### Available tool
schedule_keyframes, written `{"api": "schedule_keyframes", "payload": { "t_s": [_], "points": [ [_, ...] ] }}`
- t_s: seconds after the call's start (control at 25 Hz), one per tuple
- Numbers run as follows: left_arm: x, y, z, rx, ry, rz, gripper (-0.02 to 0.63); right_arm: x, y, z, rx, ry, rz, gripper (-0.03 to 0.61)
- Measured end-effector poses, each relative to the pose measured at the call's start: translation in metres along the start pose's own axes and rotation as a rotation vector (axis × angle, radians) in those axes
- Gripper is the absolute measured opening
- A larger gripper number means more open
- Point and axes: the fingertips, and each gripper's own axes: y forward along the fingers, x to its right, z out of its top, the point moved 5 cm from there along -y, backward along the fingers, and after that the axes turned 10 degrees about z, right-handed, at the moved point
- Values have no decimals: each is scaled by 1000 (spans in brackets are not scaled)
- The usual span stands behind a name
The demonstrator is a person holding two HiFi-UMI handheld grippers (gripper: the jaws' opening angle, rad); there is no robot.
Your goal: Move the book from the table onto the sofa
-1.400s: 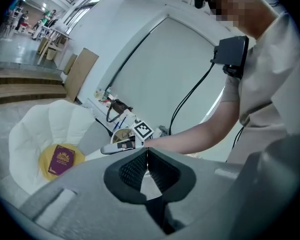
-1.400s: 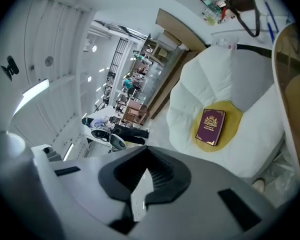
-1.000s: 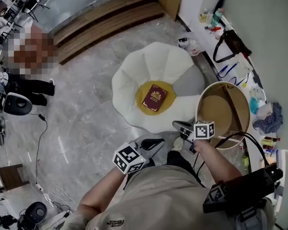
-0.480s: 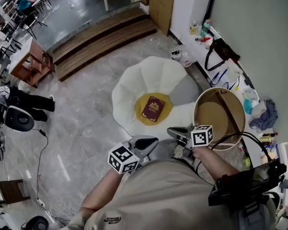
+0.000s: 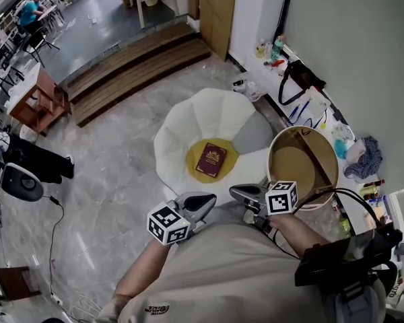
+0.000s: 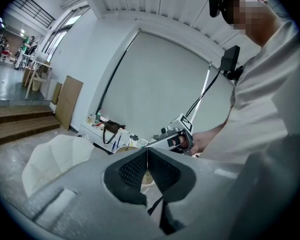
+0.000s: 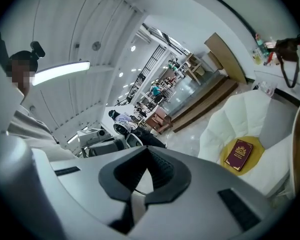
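The book (image 5: 211,160) lay centred on the white sofa (image 5: 188,120), well inside its rim, while the left claw (image 5: 200,200) and right claw (image 5: 240,192), both closed on nothing, hung apart near its front edge.

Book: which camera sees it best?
The head view: it looks down on the book, whole cover showing. The right gripper view shows the book slanted, near its edge. The left gripper view misses it.
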Motion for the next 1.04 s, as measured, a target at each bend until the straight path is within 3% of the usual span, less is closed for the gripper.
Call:
{"api": "schedule_keyframes", "payload": {
  "t_s": [1.04],
  "points": [
    [-47,-92,-54,-33,-46,-7,8,-39,93,-38,-64,-49,-26,12]
  ]
}}
